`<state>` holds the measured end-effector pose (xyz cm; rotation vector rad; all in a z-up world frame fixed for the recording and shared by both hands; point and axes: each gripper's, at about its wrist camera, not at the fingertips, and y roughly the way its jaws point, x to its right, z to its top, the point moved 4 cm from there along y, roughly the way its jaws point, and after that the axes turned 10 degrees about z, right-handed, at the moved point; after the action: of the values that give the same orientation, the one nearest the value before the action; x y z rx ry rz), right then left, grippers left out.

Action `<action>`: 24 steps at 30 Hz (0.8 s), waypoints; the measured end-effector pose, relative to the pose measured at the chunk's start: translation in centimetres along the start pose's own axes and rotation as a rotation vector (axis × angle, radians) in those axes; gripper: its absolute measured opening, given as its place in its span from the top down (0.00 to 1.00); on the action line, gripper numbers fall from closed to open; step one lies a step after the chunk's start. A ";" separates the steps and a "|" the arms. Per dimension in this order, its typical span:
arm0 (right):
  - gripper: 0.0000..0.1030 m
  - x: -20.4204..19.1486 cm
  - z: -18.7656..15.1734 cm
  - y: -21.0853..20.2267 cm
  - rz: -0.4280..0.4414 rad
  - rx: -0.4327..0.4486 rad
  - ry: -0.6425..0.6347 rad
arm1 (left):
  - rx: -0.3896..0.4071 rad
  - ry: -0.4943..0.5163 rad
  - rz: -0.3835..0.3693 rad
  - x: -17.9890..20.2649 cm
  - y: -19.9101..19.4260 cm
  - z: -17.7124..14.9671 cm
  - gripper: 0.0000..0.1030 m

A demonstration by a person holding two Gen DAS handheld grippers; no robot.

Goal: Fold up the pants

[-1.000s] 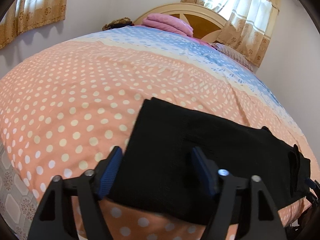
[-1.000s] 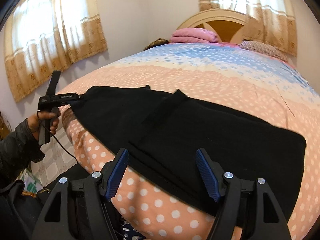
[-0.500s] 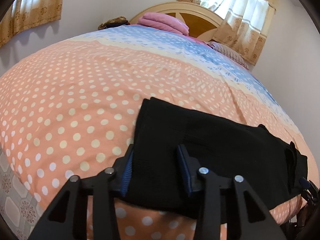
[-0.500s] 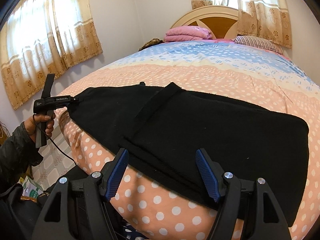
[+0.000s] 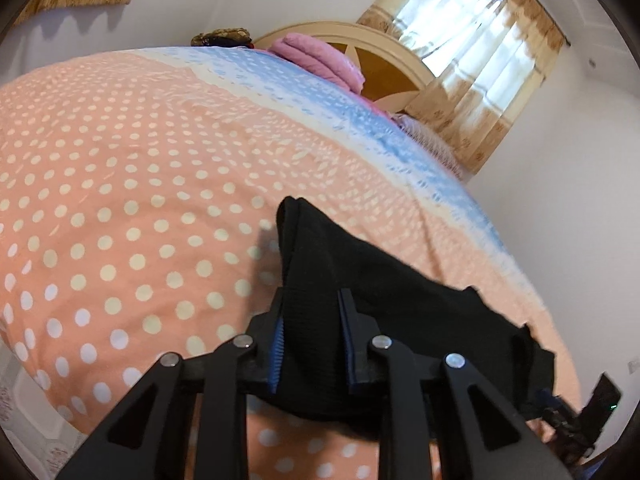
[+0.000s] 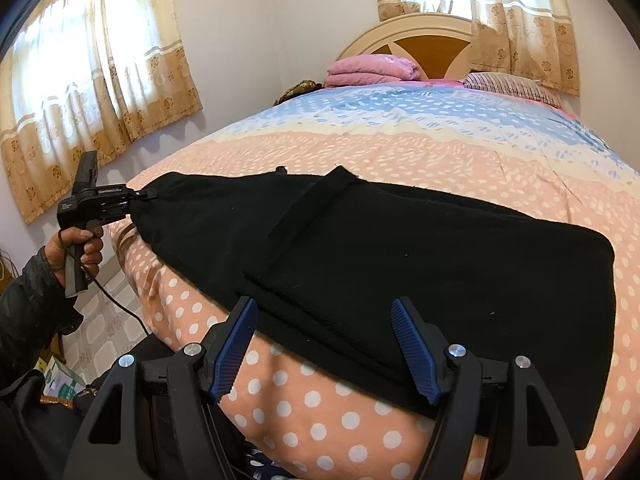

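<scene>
Black pants point(image 6: 400, 248) lie along the near edge of the bed, partly folded, with one layer lapped over the middle. My left gripper point(image 5: 312, 316) is shut on the left end of the pants point(image 5: 360, 288) and lifts that end a little off the bedspread. It also shows in the right wrist view point(image 6: 136, 196), pinching the pants' far left corner. My right gripper point(image 6: 324, 316) is open and empty, with its blue pads just in front of the pants' near edge.
The bed has a peach polka-dot bedspread point(image 6: 400, 152) with a blue band further back. A folded pink blanket point(image 6: 372, 70) and a striped pillow point(image 6: 508, 84) lie by the wooden headboard point(image 6: 424, 40). Curtained windows stand on both walls. Tiled floor point(image 6: 108, 308) is at left.
My left gripper closed on the pants' end and raised it, bunching the cloth. The right gripper stayed open and moved little.
</scene>
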<state>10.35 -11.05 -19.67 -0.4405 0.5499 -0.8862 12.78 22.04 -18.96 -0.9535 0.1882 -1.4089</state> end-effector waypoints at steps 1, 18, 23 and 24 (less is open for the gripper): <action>0.31 0.1 0.0 -0.1 -0.003 0.003 0.003 | 0.002 -0.012 -0.019 0.2 -0.3 0.1 0.77; 0.31 2.0 1.6 -4.1 -0.086 0.077 0.065 | 0.098 0.109 -0.217 9.2 -5.5 1.7 0.78; 0.31 3.0 1.6 -5.4 -0.107 0.083 0.095 | 0.105 0.158 -0.290 12.8 -6.7 2.1 0.78; 0.31 3.2 1.6 -5.7 -0.112 0.085 0.100 | 0.104 0.170 -0.301 13.5 -6.9 2.2 0.78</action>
<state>9.54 -16.65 -16.03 -0.3534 0.5813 -1.0397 11.90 11.94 -7.48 -0.7983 0.0986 -1.7613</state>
